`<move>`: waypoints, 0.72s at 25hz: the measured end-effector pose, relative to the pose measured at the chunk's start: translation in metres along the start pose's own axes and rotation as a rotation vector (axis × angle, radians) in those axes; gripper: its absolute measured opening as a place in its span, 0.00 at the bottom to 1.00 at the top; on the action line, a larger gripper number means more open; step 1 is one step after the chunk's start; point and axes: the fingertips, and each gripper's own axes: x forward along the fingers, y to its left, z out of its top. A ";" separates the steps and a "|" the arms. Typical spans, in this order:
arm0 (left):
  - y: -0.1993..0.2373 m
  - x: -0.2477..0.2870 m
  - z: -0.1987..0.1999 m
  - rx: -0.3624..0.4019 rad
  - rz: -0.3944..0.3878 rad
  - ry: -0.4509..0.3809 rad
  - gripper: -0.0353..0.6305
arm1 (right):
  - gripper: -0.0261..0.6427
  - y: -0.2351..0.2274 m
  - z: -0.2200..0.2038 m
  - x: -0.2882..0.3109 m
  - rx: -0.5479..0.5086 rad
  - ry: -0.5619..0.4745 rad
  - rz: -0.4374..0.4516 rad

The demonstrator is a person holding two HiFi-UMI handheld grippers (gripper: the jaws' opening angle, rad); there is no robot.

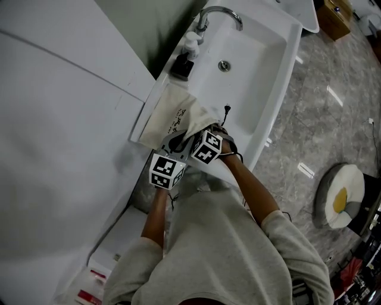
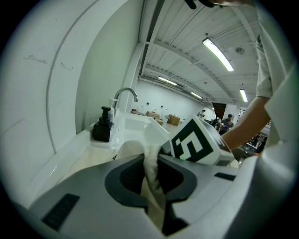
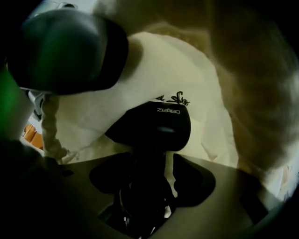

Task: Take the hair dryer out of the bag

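Note:
A cream cloth bag (image 1: 169, 116) with black print lies on the white counter left of the sink. My left gripper (image 2: 152, 179) is shut on a fold of the bag's rim (image 2: 150, 161) and holds the mouth up. The right gripper's marker cube (image 1: 206, 147) sits at the mouth, its jaws hidden inside. In the right gripper view, the black hair dryer (image 3: 154, 126) lies inside the bag. Its handle runs down between the jaws of my right gripper (image 3: 152, 172), which is open, with a sliver of light beside the handle. The braided drawstring (image 3: 49, 126) hangs at the left.
The white sink basin (image 1: 238, 65) with a chrome faucet (image 1: 217, 13) is just right of the bag. A black soap dispenser (image 1: 183, 62) stands behind the bag. A small black plug (image 1: 227, 109) rests at the basin's edge. A white wall lies to the left.

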 end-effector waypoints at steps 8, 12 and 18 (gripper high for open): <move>0.003 -0.002 0.000 -0.015 0.020 -0.009 0.12 | 0.36 0.011 -0.001 0.002 -0.051 0.046 0.089; 0.004 -0.003 -0.001 -0.009 0.035 -0.004 0.12 | 0.34 0.011 0.000 -0.003 -0.088 0.031 0.084; 0.007 -0.003 -0.001 -0.008 0.053 -0.002 0.12 | 0.33 0.013 -0.015 -0.016 -0.117 0.026 0.079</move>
